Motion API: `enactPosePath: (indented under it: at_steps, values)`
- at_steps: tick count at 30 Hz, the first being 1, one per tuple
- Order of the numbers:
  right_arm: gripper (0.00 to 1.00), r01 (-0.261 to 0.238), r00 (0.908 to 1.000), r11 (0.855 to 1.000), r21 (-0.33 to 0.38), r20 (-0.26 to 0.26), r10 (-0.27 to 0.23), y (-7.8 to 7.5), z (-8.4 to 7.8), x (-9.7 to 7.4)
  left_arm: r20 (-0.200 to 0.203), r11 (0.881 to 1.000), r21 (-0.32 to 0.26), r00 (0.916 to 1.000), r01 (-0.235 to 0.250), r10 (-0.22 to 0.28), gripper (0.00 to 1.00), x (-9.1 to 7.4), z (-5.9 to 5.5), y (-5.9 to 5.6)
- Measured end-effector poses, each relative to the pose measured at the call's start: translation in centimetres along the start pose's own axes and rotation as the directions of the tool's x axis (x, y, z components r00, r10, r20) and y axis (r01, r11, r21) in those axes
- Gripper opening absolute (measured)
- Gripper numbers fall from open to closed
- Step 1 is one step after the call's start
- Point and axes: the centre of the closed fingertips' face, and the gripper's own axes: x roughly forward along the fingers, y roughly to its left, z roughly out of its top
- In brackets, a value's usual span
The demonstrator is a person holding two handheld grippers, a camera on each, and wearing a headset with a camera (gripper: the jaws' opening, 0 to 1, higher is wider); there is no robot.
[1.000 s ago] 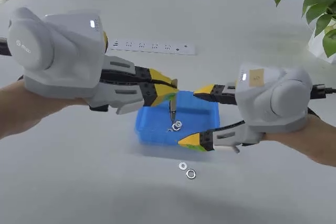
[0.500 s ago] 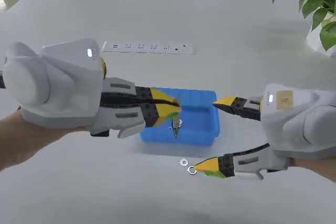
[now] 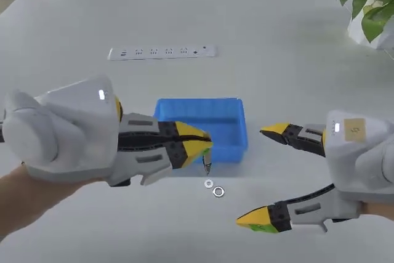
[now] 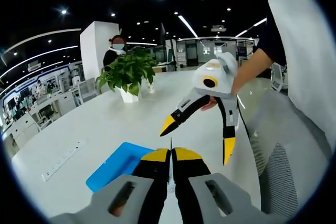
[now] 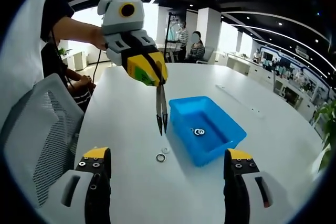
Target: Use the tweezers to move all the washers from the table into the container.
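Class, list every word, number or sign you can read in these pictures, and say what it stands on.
No text reads clearly.
The tan sticker on the right gripper: a dark mark, too blurred to read.
The power strip: marks too small to read.

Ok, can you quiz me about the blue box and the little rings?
1. True or false: the right gripper is open and holds nothing.
2. How many washers lie on the table outside the blue box? A one, B two, C five.
3. Fill in: the left gripper is shut on the ____.
Key: 1 true. 2 B. 3 tweezers.
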Motion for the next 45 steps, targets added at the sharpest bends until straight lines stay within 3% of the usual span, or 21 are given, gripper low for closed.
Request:
enactPosePath:
  at_steps: [8,12,15,21,30,38,45]
  values:
    - [0.96,-0.005,0.9999,0.999,0.038,0.012,0.004,0.9,-0.8,-0.5,-0.027,1.0,-0.019,0.9995,0.014,-0.015,0.05,0.6,-1.6,-1.7]
    - [0.97,-0.021,0.9997,0.998,0.058,-0.007,0.022,1.7,-2.2,-0.4,-0.026,0.999,-0.028,0.9994,0.022,-0.023,0.05,1.1,-1.8,-2.2]
    - [0.96,-0.03,0.9995,0.995,0.099,-0.01,0.031,2.3,-3.2,-0.3,-0.024,1.0,-0.022,0.9995,0.02,-0.02,0.05,1.7,-1.8,-2.3]
    - [0.93,-0.01,0.9996,0.99,0.137,0.027,0.007,2.4,-3.1,-0.6,-0.04,1.0,-0.007,0.9989,0.026,-0.027,0.05,2.4,-2.0,-2.1]
    - [0.93,0.008,0.9999,0.985,0.17,0.007,-0.01,2.0,-4.6,-0.8,-0.044,0.999,-0.022,0.9984,0.035,-0.036,0.05,3.2,-2.3,-1.8]
    - [0.94,0.004,1.0,0.982,0.19,0.004,-0.005,2.4,-4.8,-0.5,-0.062,0.998,-0.015,0.9966,0.054,-0.055,0.05,3.6,-3.2,-1.9]
    - [0.94,-0.006,1.0,0.982,0.191,0.005,0.006,2.4,-4.6,-0.2,-0.061,0.998,-0.021,0.9963,0.06,-0.061,0.05,3.5,-3.2,-1.8]
